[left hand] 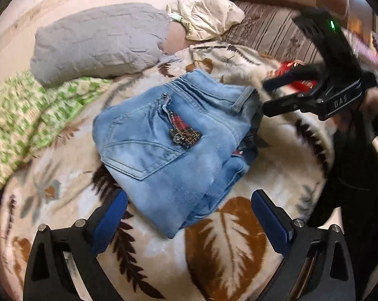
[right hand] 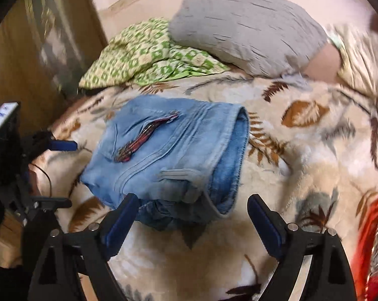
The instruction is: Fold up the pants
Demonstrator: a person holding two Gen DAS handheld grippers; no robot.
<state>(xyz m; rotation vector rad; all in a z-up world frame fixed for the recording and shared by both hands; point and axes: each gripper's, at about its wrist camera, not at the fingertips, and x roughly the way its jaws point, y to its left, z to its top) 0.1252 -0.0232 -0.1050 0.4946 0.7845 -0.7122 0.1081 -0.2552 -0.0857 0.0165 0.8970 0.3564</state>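
Observation:
A pair of light-blue jeans (left hand: 179, 135) lies folded into a compact stack on a cream blanket with brown leaves (left hand: 226, 228). A back pocket and a red-patterned zip patch face up. My left gripper (left hand: 189, 200) stands open at the stack's near corner, and its blue pads do not press the denim. From the right wrist view the jeans (right hand: 169, 150) show their waistband end. My right gripper (right hand: 193, 200) is open around that end, holding nothing. Each gripper shows in the other's view: the right gripper (left hand: 265, 95) at the stack's right side, the left gripper (right hand: 66, 173) at its left.
A grey pillow (left hand: 98, 40) and a green-patterned cloth (left hand: 25, 118) lie behind and left of the jeans. A crumpled cream cloth (left hand: 206, 17) rests by a striped sofa back (left hand: 269, 27). A red item (right hand: 374, 238) sits at the blanket's right edge. A wooden cabinet (right hand: 25, 50) stands at the left.

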